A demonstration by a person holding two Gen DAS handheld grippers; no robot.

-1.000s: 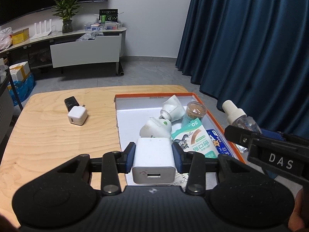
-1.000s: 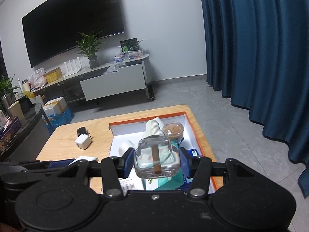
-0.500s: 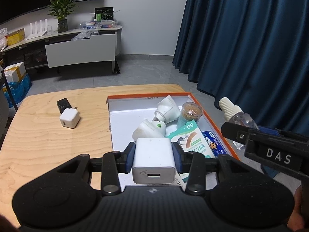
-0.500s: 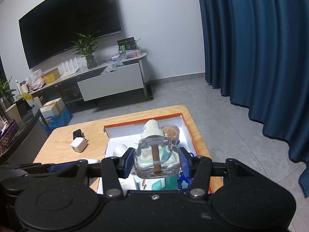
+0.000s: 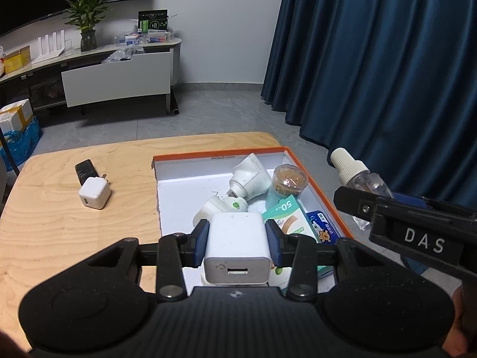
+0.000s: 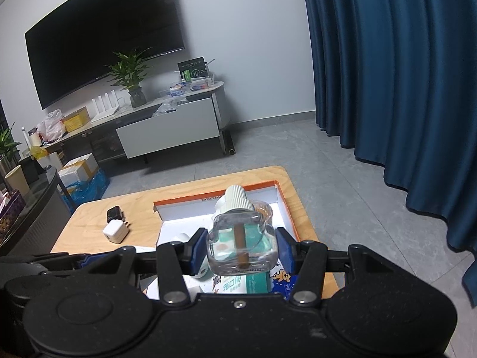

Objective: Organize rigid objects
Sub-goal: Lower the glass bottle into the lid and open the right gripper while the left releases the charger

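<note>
Left gripper (image 5: 237,240): jaws clamped on the sides of a white charger (image 5: 238,249), USB port facing the camera; held above the near end of the box (image 5: 219,153).
Right gripper (image 6: 241,246): jaws part-way closed, pressing both sides of a clear bottle (image 6: 240,240) with a ribbed white cap and a brown wick; held above the box's right half.
Change: over the last second both loads have shifted across the box, from its left near corner toward its middle; neither grip has altered.
Meaning: judged as a carry phase. Both items are positioned for release into the box; neither is released yet.
Box contents: two white plug-in units (image 5: 249,174), a round clear tub (image 5: 287,183), a teal carton (image 5: 287,219), a blue pack (image 5: 323,226).
Remaining outside box: small white charger (image 5: 94,197) and a black adapter (image 5: 86,170), touching, on the table (image 5: 59,232) left of the box.
Legible text: "DAS" on the right gripper body; "50" on the teal carton; a dimension print on the box's far wall, too small to read.
</note>
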